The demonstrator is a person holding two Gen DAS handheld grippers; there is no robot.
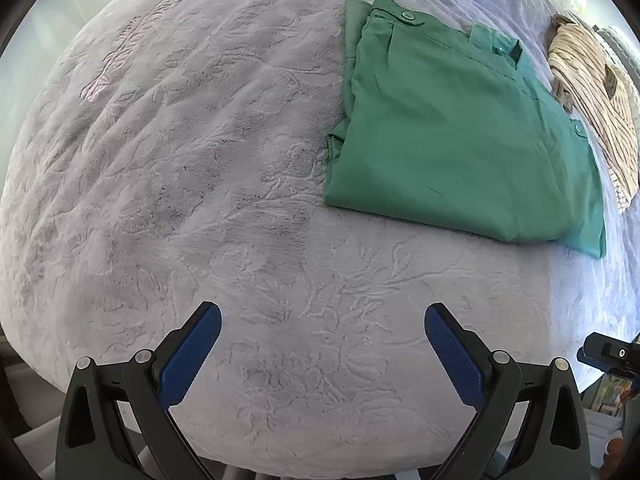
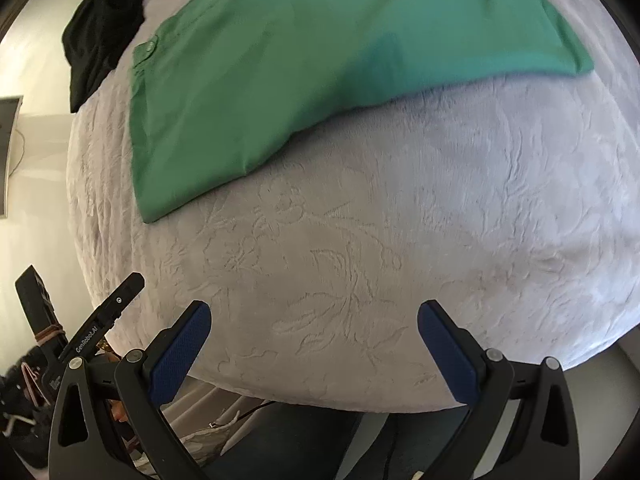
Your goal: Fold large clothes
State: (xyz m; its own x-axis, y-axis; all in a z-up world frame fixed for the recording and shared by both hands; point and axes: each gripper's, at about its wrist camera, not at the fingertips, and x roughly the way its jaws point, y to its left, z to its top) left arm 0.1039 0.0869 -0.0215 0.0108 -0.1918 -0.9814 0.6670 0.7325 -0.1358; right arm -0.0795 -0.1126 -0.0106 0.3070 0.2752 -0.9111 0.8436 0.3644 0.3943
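Green trousers [image 1: 460, 128] are folded into a flat, neat block, with buttoned tabs on the waistband at the far end. They lie on the pale embossed blanket [image 1: 200, 160]. There's loads of bare blanket to their left and on the near side, right up to the bed's near edge. A striped top [image 1: 592, 92] sits on their right and a black garment [image 2: 100, 36] at the far left. My left claw [image 1: 322, 330] and right claw [image 2: 314, 326] both hover wide open and empty, with the trousers well beyond my fingertips.
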